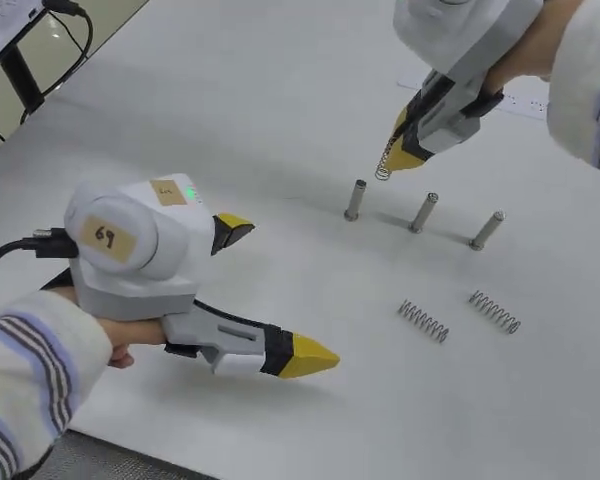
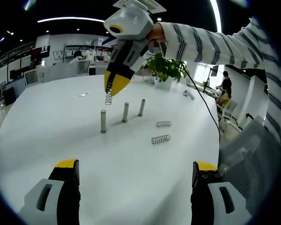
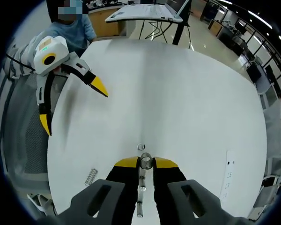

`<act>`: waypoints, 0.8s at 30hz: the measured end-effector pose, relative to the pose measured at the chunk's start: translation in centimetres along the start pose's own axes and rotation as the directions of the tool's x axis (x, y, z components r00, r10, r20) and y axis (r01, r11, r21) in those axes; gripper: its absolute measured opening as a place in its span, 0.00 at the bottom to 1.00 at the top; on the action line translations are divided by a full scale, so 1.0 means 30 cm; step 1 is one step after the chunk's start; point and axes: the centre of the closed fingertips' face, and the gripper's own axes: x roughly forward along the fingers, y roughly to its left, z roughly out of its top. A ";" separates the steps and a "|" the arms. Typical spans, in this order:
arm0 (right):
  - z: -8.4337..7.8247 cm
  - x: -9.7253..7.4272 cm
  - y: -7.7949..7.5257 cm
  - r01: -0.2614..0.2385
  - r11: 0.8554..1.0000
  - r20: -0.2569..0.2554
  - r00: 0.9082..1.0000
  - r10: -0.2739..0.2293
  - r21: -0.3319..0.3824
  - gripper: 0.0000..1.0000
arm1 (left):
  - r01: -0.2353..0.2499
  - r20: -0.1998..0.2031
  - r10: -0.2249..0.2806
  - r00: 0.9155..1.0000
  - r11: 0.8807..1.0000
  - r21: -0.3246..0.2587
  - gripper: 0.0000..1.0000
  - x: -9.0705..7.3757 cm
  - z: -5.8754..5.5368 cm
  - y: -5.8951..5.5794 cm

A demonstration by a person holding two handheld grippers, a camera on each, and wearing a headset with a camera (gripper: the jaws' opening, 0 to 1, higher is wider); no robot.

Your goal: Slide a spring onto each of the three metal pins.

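Left gripper [image 1: 275, 290]: held low over the desk [image 1: 230, 100], toward its near edge. Its jaws stand wide apart and carry nothing. It takes no part in the work at this point.

Right gripper [image 1: 400, 155]: raised over the middle of the desk, jaws drawn narrow and clamped on the held spring [image 1: 384, 162]. The spring hangs coil-down from the tips, roughly upright.

Left pin [image 1: 355, 199]: upright and bare. The held spring hangs above it and slightly to one side, clear of its top. In the right gripper view the pin's top shows as a small ring just ahead of the spring's open end [image 3: 146, 160].

Middle pin [image 1: 424, 212] and right pin [image 1: 487, 230]: both upright and bare, in one row with the left pin across mid-desk.

First loose spring [image 1: 423, 321] and second loose spring [image 1: 494, 311]: lying flat on the desk, on the near side of the middle and right pins and apart from them and from each other.

Assessment: the first of three fittings is in hand and no pin is fitted yet. The next move calls for bringing the spring's bore square over the left pin's top, keeping the coil in line with the pin, then lowering it and releasing once it is threaded. An off-centre approach would likely catch the coil on the pin's rim.
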 end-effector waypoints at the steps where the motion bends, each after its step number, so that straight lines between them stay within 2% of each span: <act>1: 0.007 0.003 0.002 -0.001 1.000 0.000 1.000 0.001 -0.008 0.08 | -0.006 0.005 0.006 1.000 1.000 0.000 0.98 0.000 0.002 0.004; 3: 0.015 0.011 0.001 -0.002 1.000 -0.003 1.000 0.002 -0.017 0.08 | 0.003 0.011 -0.003 1.000 1.000 -0.015 0.98 0.003 0.003 -0.001; 14: 0.018 0.058 -0.003 -0.024 0.999 -0.021 1.000 0.024 -0.033 0.08 | 0.002 0.011 -0.002 1.000 1.000 -0.016 0.98 0.010 0.006 -0.003; 24: 0.024 0.057 -0.020 -0.027 0.999 -0.024 0.999 0.027 -0.017 0.08 | -0.008 0.023 0.009 1.000 1.000 -0.029 0.98 0.008 0.019 0.007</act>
